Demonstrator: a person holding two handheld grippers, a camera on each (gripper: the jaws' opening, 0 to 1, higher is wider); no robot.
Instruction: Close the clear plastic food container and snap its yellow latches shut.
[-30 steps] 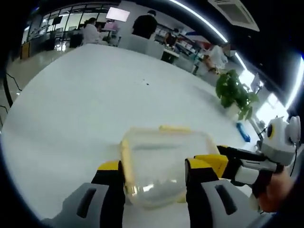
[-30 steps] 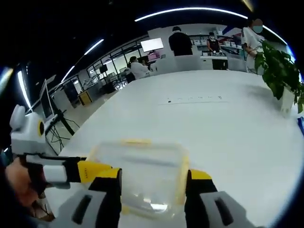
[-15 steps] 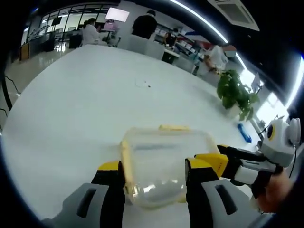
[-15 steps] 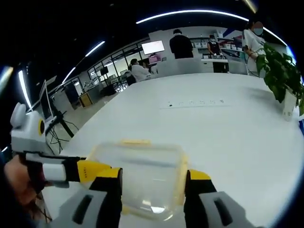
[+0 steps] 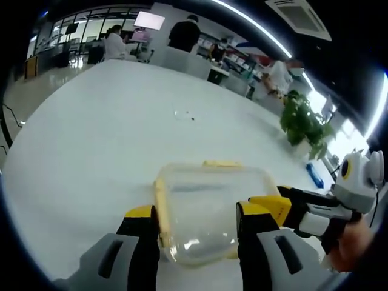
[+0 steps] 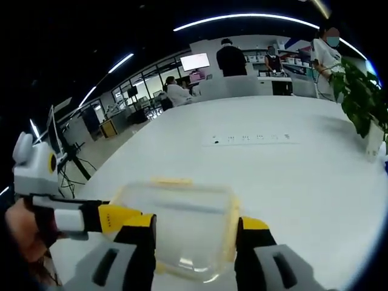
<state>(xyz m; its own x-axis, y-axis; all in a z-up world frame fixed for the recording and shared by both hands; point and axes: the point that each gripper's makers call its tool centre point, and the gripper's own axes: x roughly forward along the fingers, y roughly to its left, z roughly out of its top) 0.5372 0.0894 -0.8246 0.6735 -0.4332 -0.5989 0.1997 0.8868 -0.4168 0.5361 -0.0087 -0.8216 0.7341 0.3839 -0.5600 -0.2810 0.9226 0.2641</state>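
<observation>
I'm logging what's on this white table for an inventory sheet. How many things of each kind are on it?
Clear container: 1
Potted plant: 1
Blue item, too small to identify: 1
Total: 3

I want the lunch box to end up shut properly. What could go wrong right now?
The clear container is slippery-looking plastic on a smooth white table, so pressing a yellow latch from one side might make it slide away. The left gripper and right gripper both sit very close around it, so their tips might bump each other. A latch might also stay half open if it is pushed crookedly.
</observation>
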